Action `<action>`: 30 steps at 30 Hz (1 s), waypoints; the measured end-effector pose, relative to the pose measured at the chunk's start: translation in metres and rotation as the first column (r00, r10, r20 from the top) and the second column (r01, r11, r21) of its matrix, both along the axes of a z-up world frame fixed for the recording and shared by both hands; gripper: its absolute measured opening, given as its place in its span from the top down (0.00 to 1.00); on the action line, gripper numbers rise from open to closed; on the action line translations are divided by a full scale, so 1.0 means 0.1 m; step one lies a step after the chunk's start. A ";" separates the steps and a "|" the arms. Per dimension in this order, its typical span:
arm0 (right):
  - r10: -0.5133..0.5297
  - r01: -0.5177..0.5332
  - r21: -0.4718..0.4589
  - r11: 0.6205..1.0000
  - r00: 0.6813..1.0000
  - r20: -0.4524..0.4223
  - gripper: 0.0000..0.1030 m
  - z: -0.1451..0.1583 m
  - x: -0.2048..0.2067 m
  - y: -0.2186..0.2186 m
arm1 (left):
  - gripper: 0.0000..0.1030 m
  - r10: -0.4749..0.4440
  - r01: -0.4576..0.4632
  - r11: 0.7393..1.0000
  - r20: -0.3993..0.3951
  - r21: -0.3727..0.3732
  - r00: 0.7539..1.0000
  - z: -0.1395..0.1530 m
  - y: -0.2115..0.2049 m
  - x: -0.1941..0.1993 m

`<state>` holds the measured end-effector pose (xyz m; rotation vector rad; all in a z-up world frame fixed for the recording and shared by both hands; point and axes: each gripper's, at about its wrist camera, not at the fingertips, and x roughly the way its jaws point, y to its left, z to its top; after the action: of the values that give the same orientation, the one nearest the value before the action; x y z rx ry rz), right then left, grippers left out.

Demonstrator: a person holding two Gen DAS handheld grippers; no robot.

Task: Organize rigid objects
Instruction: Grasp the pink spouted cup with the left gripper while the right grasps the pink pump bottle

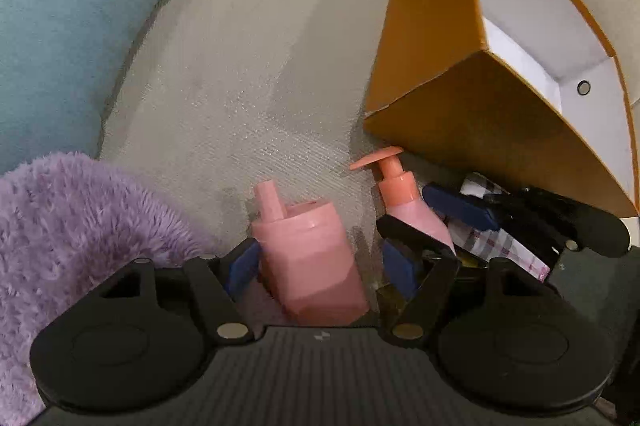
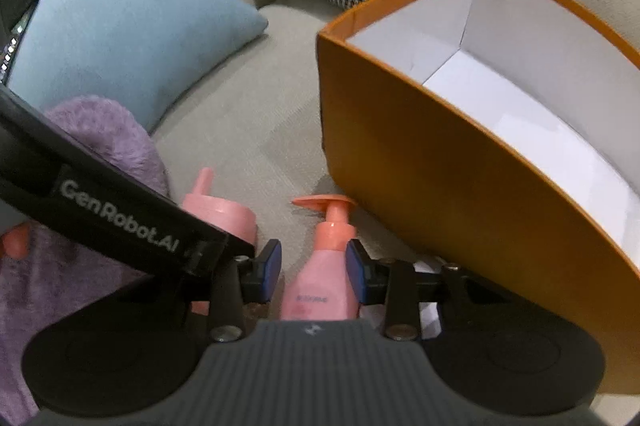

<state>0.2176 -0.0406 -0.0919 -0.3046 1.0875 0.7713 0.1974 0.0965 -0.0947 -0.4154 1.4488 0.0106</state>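
A pink cup with a spout (image 1: 308, 258) lies on the beige sofa between the fingers of my left gripper (image 1: 322, 268). Its left pad is against the cup and a gap shows at the right pad, so it is open. A pink pump bottle (image 2: 324, 278) with an orange pump head lies just right of the cup. My right gripper (image 2: 314, 266) straddles the bottle. The right pad touches it and a thin strip of sofa shows at the left pad. In the left wrist view the pump bottle (image 1: 408, 209) sits beside one blue pad (image 1: 460, 209) of the right gripper.
An open orange box (image 2: 400, 145) with a white inside stands close on the right, also seen in the left wrist view (image 1: 440, 85). A purple furry throw (image 1: 80, 226) and a blue cushion (image 1: 60, 25) lie left. A plaid-printed pack (image 1: 496, 246) lies under the right gripper.
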 end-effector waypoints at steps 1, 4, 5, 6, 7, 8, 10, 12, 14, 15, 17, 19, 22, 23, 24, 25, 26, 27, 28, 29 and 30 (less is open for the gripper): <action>0.008 -0.008 -0.003 1.000 1.000 -0.002 0.63 -0.02 0.02 0.01 | 0.19 -0.003 0.003 1.000 -0.006 0.002 1.000 -0.03 -0.01 0.03; 0.005 -0.006 -0.006 1.000 0.999 -0.031 0.63 -0.10 0.07 0.01 | 0.19 -0.008 0.008 1.000 -0.022 0.005 1.000 -0.12 -0.03 0.09; -0.004 0.003 -0.006 1.000 0.999 -0.049 0.62 -0.15 0.10 0.00 | 0.20 -0.013 0.013 1.000 -0.026 0.012 1.000 -0.14 -0.05 0.11; -0.013 0.013 0.000 1.000 0.998 -0.057 0.62 -0.15 0.10 0.00 | 0.21 -0.016 0.016 1.000 -0.026 0.016 1.000 -0.14 -0.06 0.14; -0.020 0.020 0.009 1.000 0.998 -0.054 0.63 -0.15 0.09 -0.01 | 0.23 -0.017 0.018 1.000 -0.026 0.018 1.000 -0.15 -0.07 0.15; -0.024 0.025 0.014 1.000 0.998 -0.052 0.63 -0.13 0.08 -0.03 | 0.25 -0.024 0.024 1.000 -0.025 0.017 0.999 -0.15 -0.08 0.15; -0.034 0.035 0.023 0.999 0.998 -0.044 0.63 -0.08 0.05 -0.05 | 0.35 -0.040 0.040 0.999 -0.009 0.013 0.999 -0.13 -0.08 0.14; -0.054 0.056 0.041 0.998 0.997 -0.048 0.64 -0.03 0.03 -0.12 | 0.37 -0.045 0.045 0.999 0.025 0.001 0.999 -0.11 -0.06 0.10; -0.077 0.080 0.060 0.995 0.996 -0.047 0.65 0.02 0.00 -0.17 | 0.37 -0.067 0.068 0.998 0.085 -0.011 0.994 -0.02 -0.05 0.02; -0.088 0.091 0.067 0.994 0.995 -0.043 0.65 0.06 -0.02 -0.19 | 0.37 -0.071 0.072 0.997 0.112 -0.013 0.991 0.02 -0.05 -0.01; -0.111 0.113 0.086 0.990 0.993 -0.033 0.66 0.15 -0.07 -0.27 | 0.37 -0.089 0.092 0.996 0.185 -0.006 0.979 0.10 -0.03 -0.08; -0.145 0.146 0.108 0.983 0.989 -0.024 0.67 0.23 -0.12 -0.33 | 0.37 -0.109 0.109 0.994 0.223 0.013 0.969 0.16 -0.03 -0.12; -0.192 0.192 0.143 0.971 0.981 -0.008 0.70 0.32 -0.21 -0.45 | 0.37 -0.148 0.146 0.989 0.297 0.029 0.943 0.32 -0.02 -0.22; -0.209 0.207 0.151 0.967 0.978 -0.003 0.71 0.34 -0.25 -0.49 | 0.38 -0.155 0.150 0.988 0.318 0.040 0.935 0.33 -0.02 -0.24; -0.228 0.224 0.165 0.961 0.974 0.005 0.71 0.38 -0.29 -0.52 | 0.38 -0.163 0.154 0.987 0.343 0.051 0.925 0.37 -0.03 -0.28; -0.240 0.234 0.173 0.957 0.971 0.015 0.72 0.42 -0.32 -0.53 | 0.38 -0.166 0.156 0.986 0.360 0.057 0.918 0.40 -0.01 -0.31; -0.249 0.240 0.180 0.954 0.968 0.033 0.74 0.39 -0.33 -0.51 | 0.38 -0.168 0.155 0.986 0.379 0.064 0.910 0.41 -0.08 -0.35; -0.257 0.243 0.185 0.952 0.965 0.053 0.74 0.42 -0.37 -0.51 | 0.38 -0.171 0.156 0.985 0.401 0.069 0.900 0.46 -0.09 -0.38; -0.267 0.249 0.192 0.949 0.961 0.072 0.74 0.47 -0.40 -0.52 | 0.38 -0.174 0.157 0.985 0.417 0.076 0.892 0.50 -0.10 -0.40; -0.276 0.255 0.200 0.946 0.957 0.086 0.74 0.50 -0.45 -0.52 | 0.38 -0.178 0.157 0.984 0.429 0.084 0.886 0.55 -0.11 -0.42; -0.284 0.259 0.209 0.943 0.954 0.097 0.74 0.54 -0.47 -0.53 | 0.38 -0.184 0.158 0.983 0.446 0.094 0.876 0.60 -0.11 -0.46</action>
<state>0.1705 -0.0938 -0.0383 -0.0334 0.9037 0.5956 0.1513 0.0852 -0.0342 -0.2213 1.0133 -0.1792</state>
